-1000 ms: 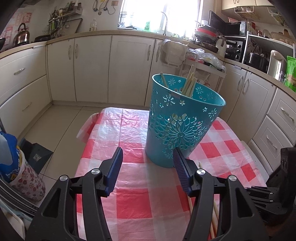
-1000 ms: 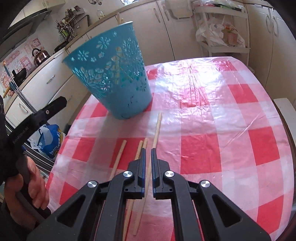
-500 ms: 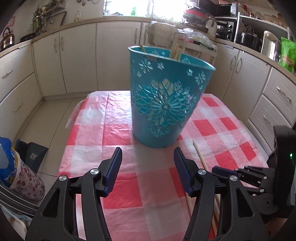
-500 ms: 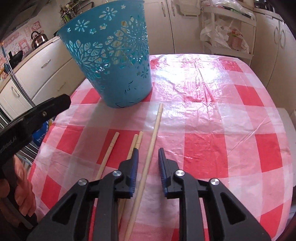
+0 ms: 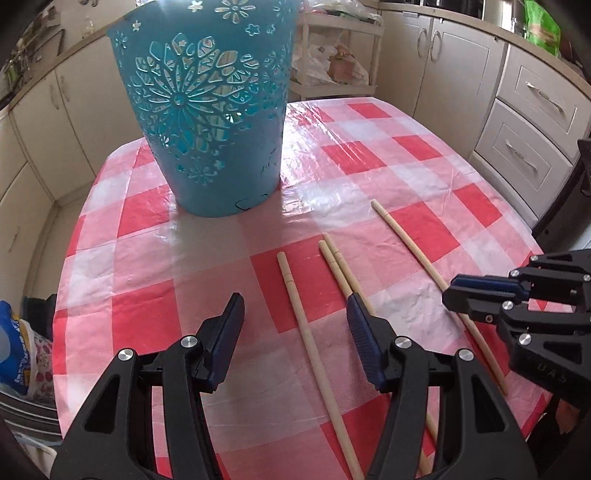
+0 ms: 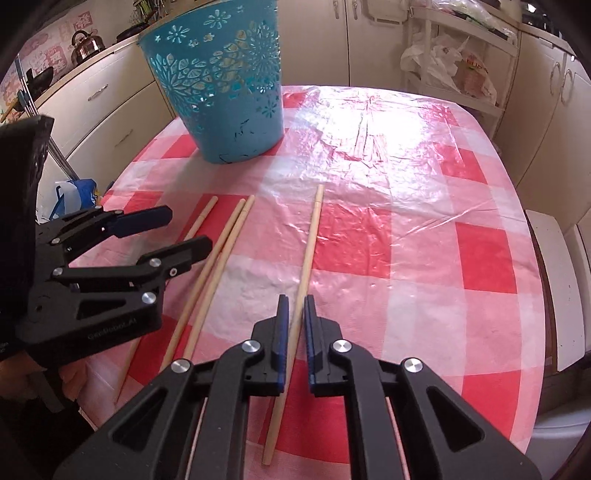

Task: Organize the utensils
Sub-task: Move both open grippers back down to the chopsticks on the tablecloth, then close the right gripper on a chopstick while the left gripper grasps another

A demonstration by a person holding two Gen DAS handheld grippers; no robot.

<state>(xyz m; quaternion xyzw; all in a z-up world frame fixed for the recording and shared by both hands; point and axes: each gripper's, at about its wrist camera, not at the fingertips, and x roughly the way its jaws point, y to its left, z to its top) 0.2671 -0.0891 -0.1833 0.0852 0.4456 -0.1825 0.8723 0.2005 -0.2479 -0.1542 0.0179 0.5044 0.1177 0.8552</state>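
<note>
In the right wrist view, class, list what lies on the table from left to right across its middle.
Left gripper → single chopstick → touching pair of chopsticks → lone chopstick running down between the right gripper fingers. The blue basket stands farther back, above the left-hand chopsticks.

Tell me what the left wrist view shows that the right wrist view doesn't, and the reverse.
Left wrist only: the drawer fronts and a green packet on the counter.

Right wrist only: a kettle and the single chopstick lying between the right gripper pads, a gap visible beside it.

Both: the blue basket, four loose chopsticks on the checked tablecloth, and the open left gripper.
</note>
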